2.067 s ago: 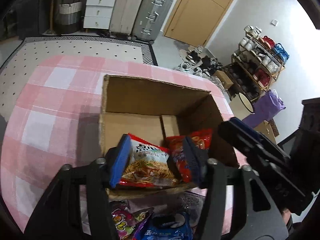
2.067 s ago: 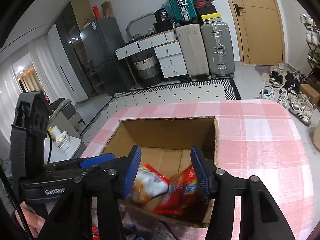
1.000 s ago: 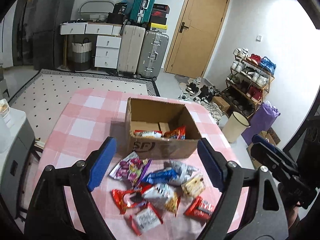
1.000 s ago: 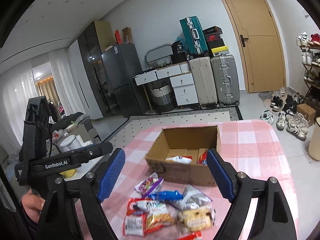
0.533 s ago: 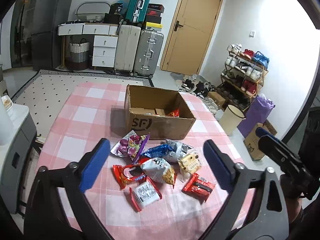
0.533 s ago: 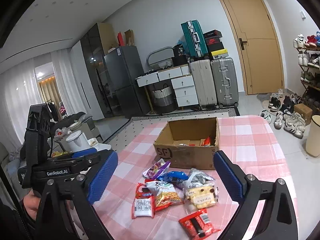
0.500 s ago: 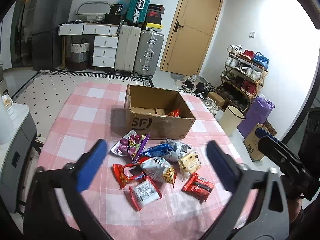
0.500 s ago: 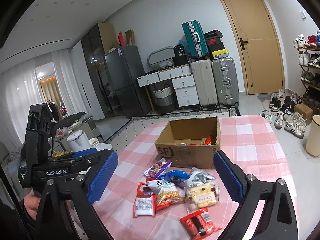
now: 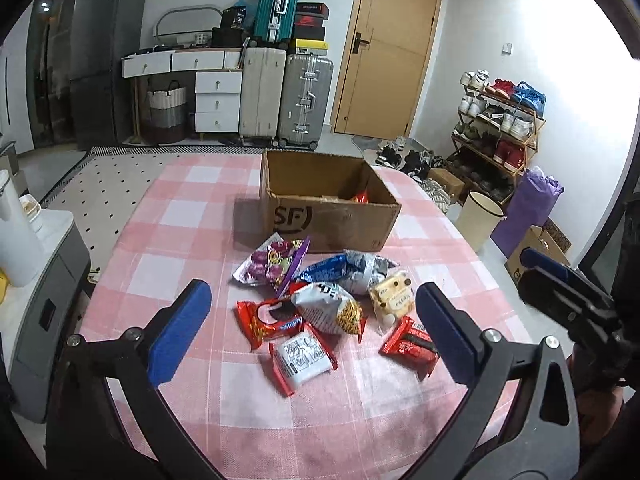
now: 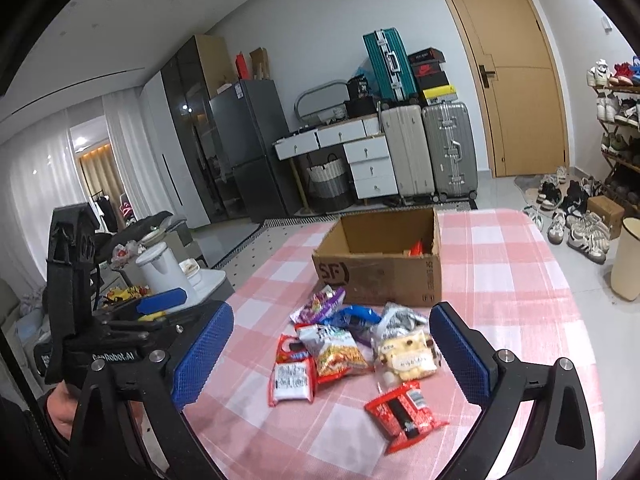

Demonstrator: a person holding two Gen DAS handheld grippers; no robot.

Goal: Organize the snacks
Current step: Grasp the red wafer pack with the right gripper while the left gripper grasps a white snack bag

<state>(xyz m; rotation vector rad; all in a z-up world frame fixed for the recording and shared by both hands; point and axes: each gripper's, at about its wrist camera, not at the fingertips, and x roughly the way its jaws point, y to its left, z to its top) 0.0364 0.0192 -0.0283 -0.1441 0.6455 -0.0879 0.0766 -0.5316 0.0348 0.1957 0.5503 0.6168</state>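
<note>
An open cardboard box [image 9: 328, 216] marked SF stands on the pink checked table [image 9: 180, 216], with a red packet [image 9: 360, 197] showing inside. Several snack packets lie in front of it: a purple one [image 9: 274, 266], a blue one [image 9: 328, 268], a noodle bag [image 9: 330, 310], a cookie bag [image 9: 392, 298], red packets [image 9: 408, 346]. My left gripper [image 9: 312, 332] is open and empty, held back above the pile. My right gripper [image 10: 332, 352] is open and empty; the box [image 10: 380, 268] and pile [image 10: 340, 348] show beyond it.
Suitcases [image 9: 284, 100], white drawers [image 9: 216, 100] and a door [image 9: 384, 52] stand behind the table. A shoe rack [image 9: 496, 136] and bin [image 9: 478, 216] are at the right. A kettle [image 10: 160, 268] stands on a low unit at the left.
Both grippers let go of packets inside the box, opened wide and pulled back and up from it. The snack pile in front of the box came into view.
</note>
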